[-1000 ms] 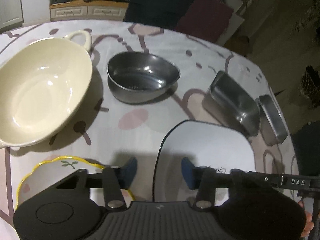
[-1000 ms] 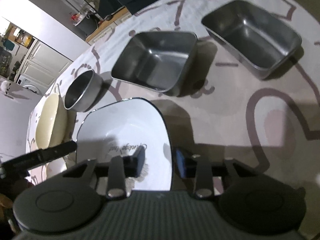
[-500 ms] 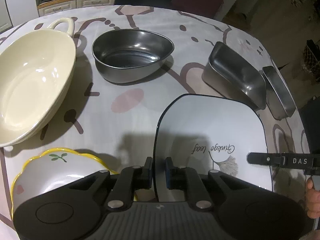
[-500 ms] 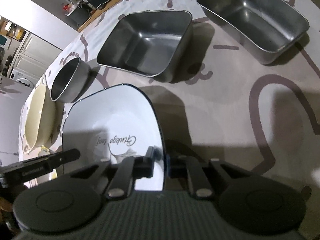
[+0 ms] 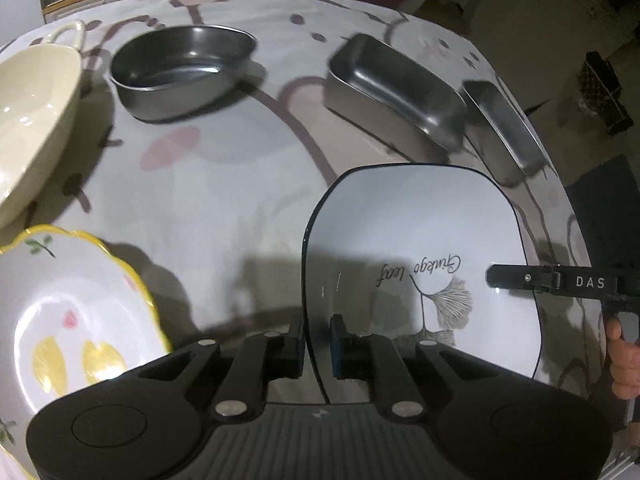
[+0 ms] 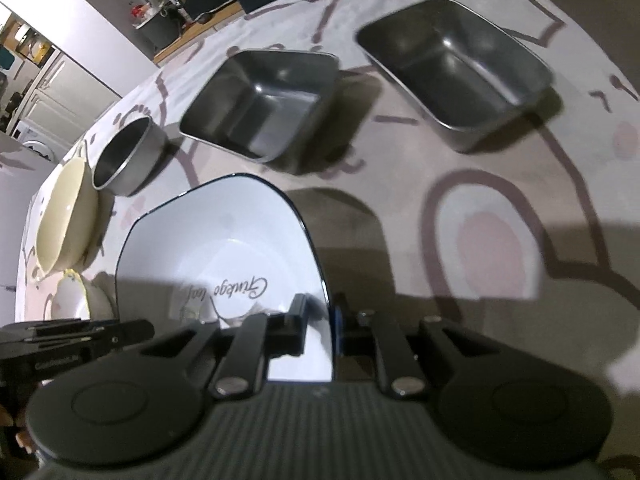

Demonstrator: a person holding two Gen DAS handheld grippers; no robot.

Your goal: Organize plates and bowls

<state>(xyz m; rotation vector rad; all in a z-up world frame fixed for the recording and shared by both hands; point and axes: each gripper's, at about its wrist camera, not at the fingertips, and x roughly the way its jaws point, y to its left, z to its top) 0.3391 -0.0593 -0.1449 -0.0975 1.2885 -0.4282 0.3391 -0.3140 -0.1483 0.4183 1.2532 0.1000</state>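
Observation:
A white square plate with a dark rim and leaf print [image 5: 420,248] is held off the table by both grippers. My left gripper [image 5: 316,342] is shut on its left edge. My right gripper [image 6: 322,326] is shut on its right edge; the plate also shows in the right wrist view [image 6: 224,256]. A yellow-rimmed flowered plate [image 5: 68,312] lies at the near left. A cream handled bowl [image 5: 28,120] sits at the left. A round steel bowl [image 5: 184,68] stands behind them.
Two rectangular steel pans [image 5: 392,84] [image 5: 504,128] stand at the right of the patterned tablecloth [image 5: 240,184]; in the right wrist view they are the square pan [image 6: 264,104] and the long pan [image 6: 456,72]. The table's right edge drops to a dark floor.
Both grippers closed on the square plate's opposite edges and lifted it off the table. The view has shifted so the flowered plate appears closer at the left.

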